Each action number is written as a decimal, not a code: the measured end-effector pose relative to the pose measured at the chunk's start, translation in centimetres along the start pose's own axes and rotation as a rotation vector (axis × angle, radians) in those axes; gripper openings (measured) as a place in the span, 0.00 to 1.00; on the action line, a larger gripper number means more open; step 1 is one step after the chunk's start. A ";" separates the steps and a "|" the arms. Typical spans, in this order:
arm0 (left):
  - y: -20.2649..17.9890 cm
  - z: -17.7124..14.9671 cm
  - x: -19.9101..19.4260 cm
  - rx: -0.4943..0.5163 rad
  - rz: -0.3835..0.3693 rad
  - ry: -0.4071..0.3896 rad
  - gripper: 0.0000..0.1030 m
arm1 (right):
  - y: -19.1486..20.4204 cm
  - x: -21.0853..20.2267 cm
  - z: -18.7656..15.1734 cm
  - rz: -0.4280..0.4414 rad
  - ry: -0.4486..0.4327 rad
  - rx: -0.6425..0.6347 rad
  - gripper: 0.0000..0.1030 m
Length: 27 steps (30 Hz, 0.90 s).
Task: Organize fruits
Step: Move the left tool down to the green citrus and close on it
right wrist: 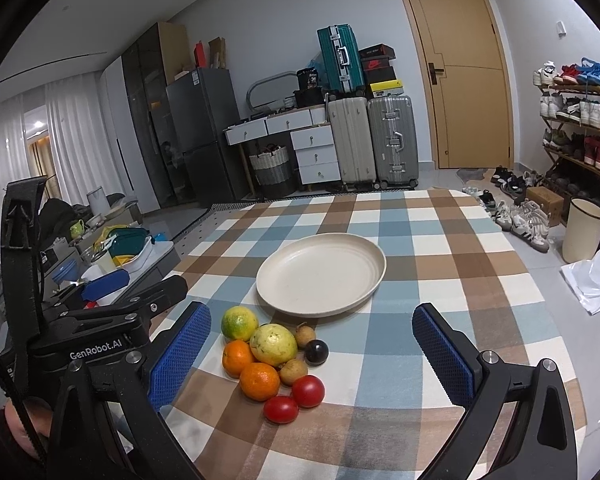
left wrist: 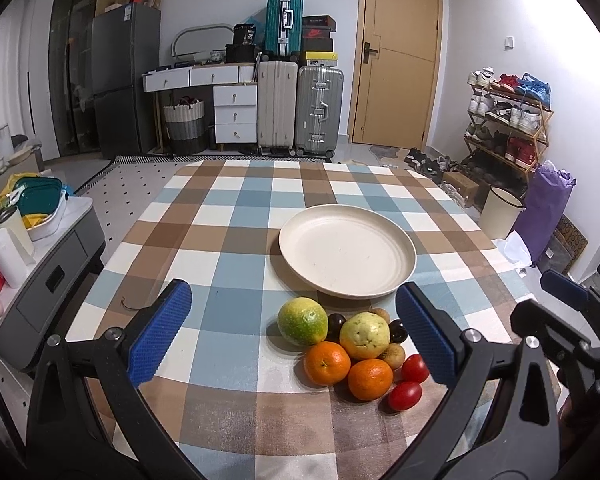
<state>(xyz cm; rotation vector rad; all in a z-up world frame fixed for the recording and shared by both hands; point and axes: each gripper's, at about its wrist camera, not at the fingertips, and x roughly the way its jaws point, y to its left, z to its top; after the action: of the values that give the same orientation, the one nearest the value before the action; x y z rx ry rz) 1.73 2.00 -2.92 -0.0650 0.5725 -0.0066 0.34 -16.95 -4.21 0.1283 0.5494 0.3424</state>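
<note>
A pile of fruit lies on the checked tablecloth [left wrist: 228, 248] in front of an empty cream plate [left wrist: 347, 250]: a green-yellow citrus [left wrist: 302, 321], a yellow guava [left wrist: 365, 335], two oranges [left wrist: 327, 362], two red tomatoes [left wrist: 405, 395], dark plums and small brown fruits. In the right wrist view the plate [right wrist: 321, 274] sits behind the guava [right wrist: 273, 344], oranges [right wrist: 259, 381] and tomatoes [right wrist: 308, 391]. My left gripper [left wrist: 292, 334] is open and empty above the near side of the pile. My right gripper [right wrist: 310, 356] is open and empty, just right of the left one.
A low grey side table [left wrist: 56, 264] with containers stands left of the table. Suitcases [left wrist: 300, 108], a white drawer unit, a fridge and a door line the back wall. A shoe rack [left wrist: 508, 120] and a bin [left wrist: 500, 212] stand at the right.
</note>
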 end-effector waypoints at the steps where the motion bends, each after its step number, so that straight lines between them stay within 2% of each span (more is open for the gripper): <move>1: 0.1 0.0 0.3 -0.002 0.000 0.004 0.99 | 0.0 0.3 0.0 0.003 0.005 -0.001 1.00; 4: 0.5 0.0 1.4 -0.009 -0.004 0.021 0.99 | -0.1 0.9 -0.2 0.016 0.016 -0.005 1.00; 10: 1.7 -0.3 4.2 -0.040 -0.061 0.078 0.99 | -0.6 2.5 -0.8 0.057 0.036 0.009 1.00; 17: 3.4 -1.0 8.3 -0.092 -0.101 0.177 0.99 | -0.5 4.2 -1.2 0.106 0.043 -0.012 1.00; 22: 4.3 -1.4 11.7 -0.112 -0.119 0.250 0.99 | -0.6 5.8 -1.4 0.107 0.074 -0.015 1.00; 27: 5.0 -1.7 14.1 -0.137 -0.135 0.291 0.99 | -1.1 7.3 -1.6 0.121 0.097 -0.002 1.00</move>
<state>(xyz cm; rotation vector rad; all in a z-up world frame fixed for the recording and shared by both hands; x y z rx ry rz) 12.60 6.50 -12.34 -0.2385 0.8582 -0.1100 5.62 -15.37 -9.42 0.1434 0.6386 0.4691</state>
